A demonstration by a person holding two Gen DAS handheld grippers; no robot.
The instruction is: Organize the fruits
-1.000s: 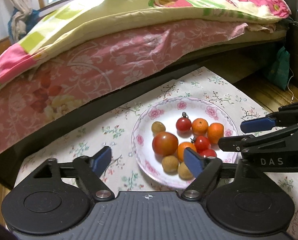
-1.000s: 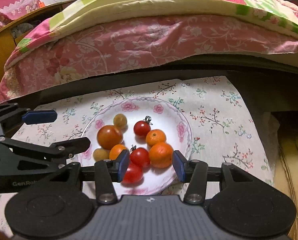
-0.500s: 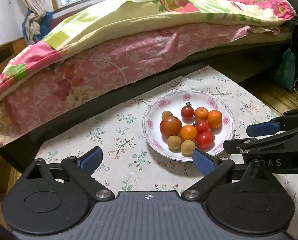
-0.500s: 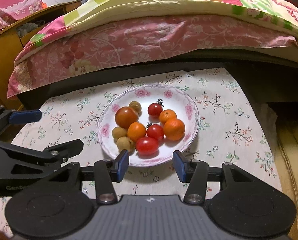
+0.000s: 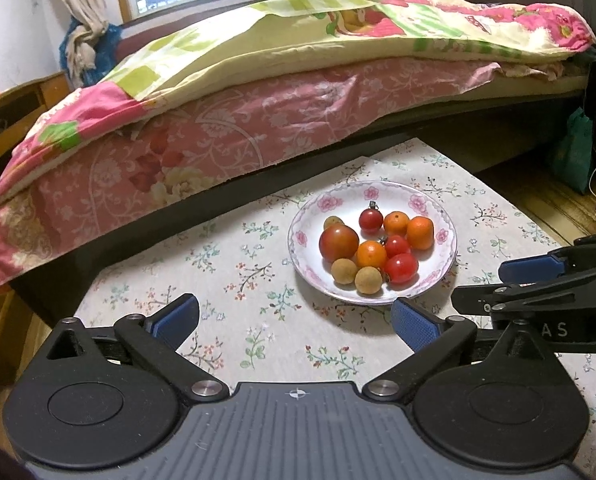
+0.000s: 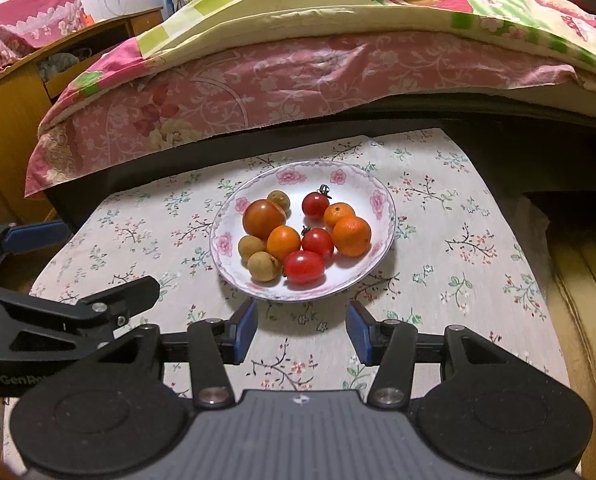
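A white floral plate (image 5: 444,276) sits on the flowered tablecloth and also shows in the right wrist view (image 6: 382,216). It holds a large tomato (image 6: 263,218), several cherry tomatoes (image 6: 304,266), small oranges (image 6: 352,236) and brown longans (image 6: 262,266). My left gripper (image 5: 293,322) is open and empty, near and to the left of the plate. My right gripper (image 6: 301,326) is open and empty, just in front of the plate's near rim. Each gripper shows at the edge of the other's view.
A bed (image 5: 298,92) with a pink sheet and a yellow-green quilt runs behind the table. A wooden cabinet (image 6: 13,120) stands at the left. The flowered tablecloth (image 6: 458,240) ends at the right over wooden floor (image 5: 558,208). A green bag (image 5: 574,152) hangs by the bed.
Both grippers have drawn back from the plate, which now looks smaller and farther. The left gripper's jaws have opened wider. The fruit has not moved.
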